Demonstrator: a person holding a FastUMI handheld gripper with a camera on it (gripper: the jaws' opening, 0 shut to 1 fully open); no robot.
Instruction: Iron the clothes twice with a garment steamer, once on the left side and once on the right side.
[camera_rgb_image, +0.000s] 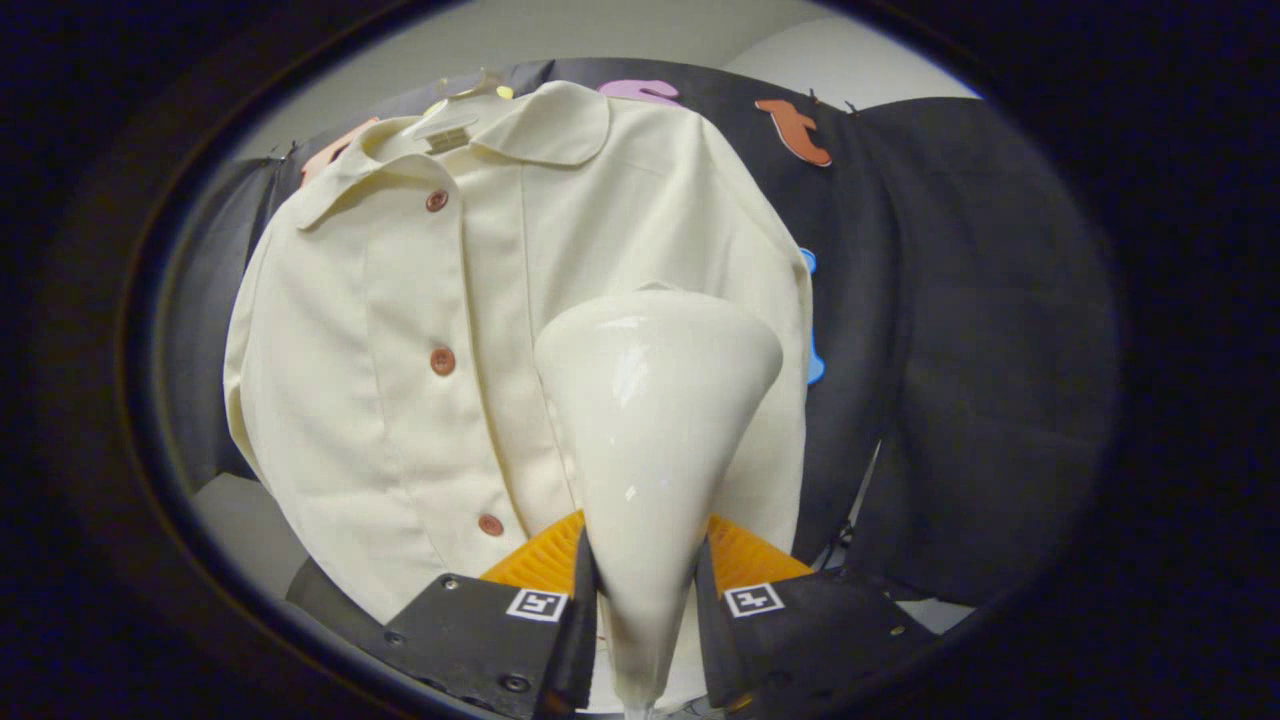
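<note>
Left part of the view: the cream shirt (400, 330) hangs on a hanger (452, 112) against the black cloth wall (980, 330), collar up top, button placket running down with three brown buttons (442, 361) visible. The shirt's left edge and sleeve sit free, with wall cloth and a pale floor strip beside it, so there is room to sweep that side.

Centre: the gripper (645, 600) has both fingers clamped on the narrow handle of the garment steamer (655, 400), a white cone widening toward its head. The head sits over the shirt panel to the right of the placket, about mid-height; contact with the fabric cannot be told from here.

Progress, as a judgement: steamer is picked up and brought to the garment, likely one pass on this side underway or about to start. No way to tell if either pass is finished; the fabric looks fairly smooth all over.

Right: the shirt's edge ends just beyond the steamer head, then plain wall cloth, hanging in folds. Plenty of open room there, nothing to snag on.
</note>
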